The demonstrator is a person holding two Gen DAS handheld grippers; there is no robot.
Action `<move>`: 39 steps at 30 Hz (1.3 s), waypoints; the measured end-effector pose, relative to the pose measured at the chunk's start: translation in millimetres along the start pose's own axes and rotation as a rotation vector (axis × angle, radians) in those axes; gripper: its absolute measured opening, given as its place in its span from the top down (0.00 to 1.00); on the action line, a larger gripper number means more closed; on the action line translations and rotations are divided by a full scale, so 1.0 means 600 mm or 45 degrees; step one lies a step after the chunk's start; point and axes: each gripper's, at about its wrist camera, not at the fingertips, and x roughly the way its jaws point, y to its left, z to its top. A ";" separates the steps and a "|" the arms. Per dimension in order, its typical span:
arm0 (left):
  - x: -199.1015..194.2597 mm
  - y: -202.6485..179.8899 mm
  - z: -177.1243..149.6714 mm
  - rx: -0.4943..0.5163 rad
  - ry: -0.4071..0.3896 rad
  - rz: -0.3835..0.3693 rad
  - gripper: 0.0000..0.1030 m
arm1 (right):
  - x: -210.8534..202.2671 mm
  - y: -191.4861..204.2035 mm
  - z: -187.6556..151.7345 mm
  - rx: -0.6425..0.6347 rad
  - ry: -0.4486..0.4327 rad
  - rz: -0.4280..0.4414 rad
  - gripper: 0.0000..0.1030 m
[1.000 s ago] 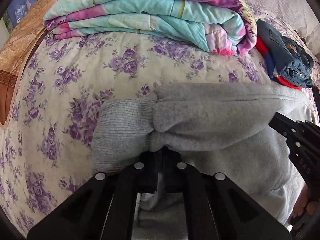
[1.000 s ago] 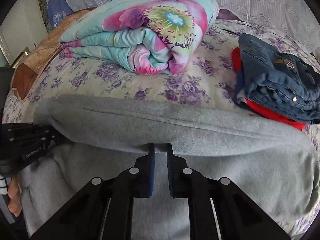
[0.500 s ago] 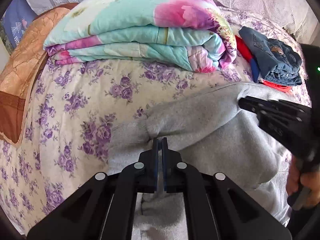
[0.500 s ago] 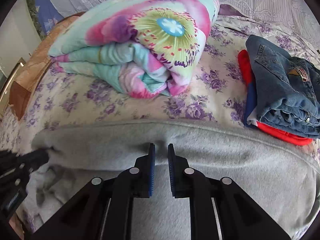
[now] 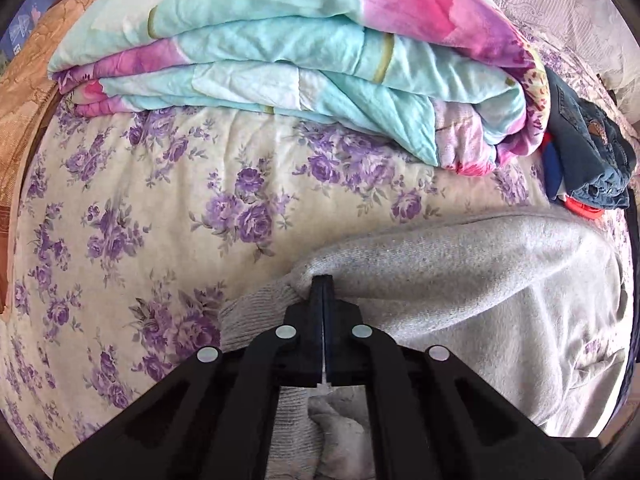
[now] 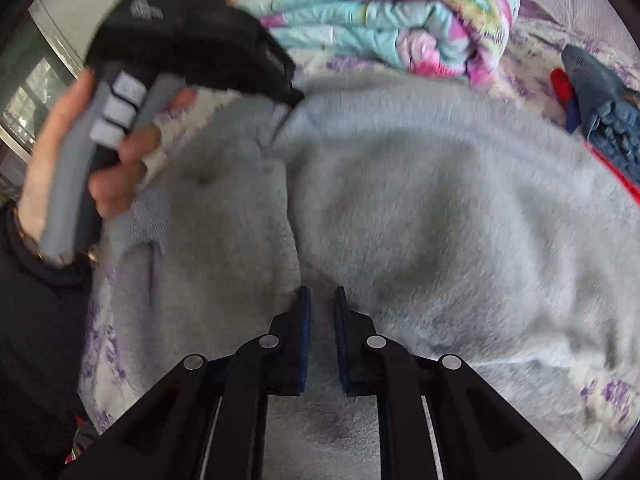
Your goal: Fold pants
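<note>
Grey sweatpants (image 5: 472,280) lie folded over on the flowered bedsheet (image 5: 160,208). My left gripper (image 5: 322,284) is shut on the pants at the ribbed cuff end (image 5: 256,308), pinching the fold. In the right wrist view the pants (image 6: 420,208) fill the middle, blurred by motion. My right gripper (image 6: 322,300) hovers over the grey cloth with a small gap between its blue-padded fingers and nothing between them. The left gripper also shows in the right wrist view (image 6: 296,98), held in a hand at upper left, tips on the pants' far edge.
A folded turquoise and pink quilt (image 5: 300,52) lies behind the pants, also in the right wrist view (image 6: 400,28). Folded jeans on red and blue clothes (image 5: 588,152) sit at the right. An orange-brown cover (image 5: 24,92) runs along the bed's left edge.
My left gripper has carried the cuff end forward toward the quilt. My right gripper has let go of the folded edge and pulled back over the pants, its view now blurred.
</note>
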 end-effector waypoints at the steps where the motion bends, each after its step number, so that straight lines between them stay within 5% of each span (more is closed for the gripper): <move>1: 0.005 0.011 0.003 -0.027 0.003 -0.028 0.98 | -0.001 0.004 -0.001 -0.019 -0.018 -0.014 0.89; 6: -0.035 0.015 -0.014 0.035 -0.018 -0.024 0.99 | -0.040 0.012 -0.003 -0.021 -0.063 -0.021 0.86; 10: -0.119 0.013 -0.081 0.097 -0.102 -0.042 0.99 | -0.088 0.015 -0.015 -0.053 -0.108 -0.035 0.86; 12: -0.153 0.021 -0.127 0.124 -0.144 -0.064 0.99 | -0.117 -0.007 -0.009 -0.040 -0.147 -0.065 0.76; 13: -0.162 0.024 -0.155 0.142 -0.144 -0.067 0.99 | -0.127 -0.025 -0.001 -0.035 -0.159 -0.081 0.55; 14: -0.159 0.006 -0.189 0.164 -0.138 -0.075 0.99 | -0.136 -0.044 0.012 -0.038 -0.184 -0.107 0.44; 16: -0.147 0.001 -0.248 0.228 -0.109 -0.070 0.99 | -0.149 -0.069 0.039 -0.121 -0.223 -0.168 0.43; 19: -0.083 -0.024 -0.305 0.299 0.020 -0.044 0.99 | -0.157 -0.110 0.082 -0.315 -0.242 -0.268 0.26; 22: -0.074 -0.033 -0.327 0.361 -0.057 0.002 0.99 | -0.144 -0.154 0.126 -0.445 -0.225 -0.309 0.22; 26: -0.113 -0.021 -0.320 0.332 -0.046 -0.128 0.99 | -0.088 -0.195 0.180 -0.466 -0.092 -0.268 0.22; 29: -0.165 -0.017 -0.294 0.371 -0.137 -0.069 0.93 | -0.047 -0.210 0.197 -0.513 -0.042 -0.273 0.23; 31: -0.189 -0.014 -0.259 0.373 -0.187 -0.017 0.51 | -0.013 -0.222 0.204 -0.497 0.018 -0.232 0.23; 33: -0.197 -0.021 -0.210 0.399 -0.223 0.020 0.37 | 0.026 -0.240 0.208 -0.430 0.113 -0.168 0.24; 34: -0.195 -0.026 -0.188 0.425 -0.233 0.043 0.37 | 0.037 -0.248 0.207 -0.376 0.142 -0.115 0.31; 37: -0.170 -0.045 -0.122 0.568 -0.210 0.101 0.29 | 0.010 -0.239 0.192 -0.402 0.097 -0.003 0.86; 39: -0.155 -0.054 -0.085 0.651 -0.222 0.122 0.26 | -0.015 -0.233 0.177 -0.405 0.065 -0.001 0.87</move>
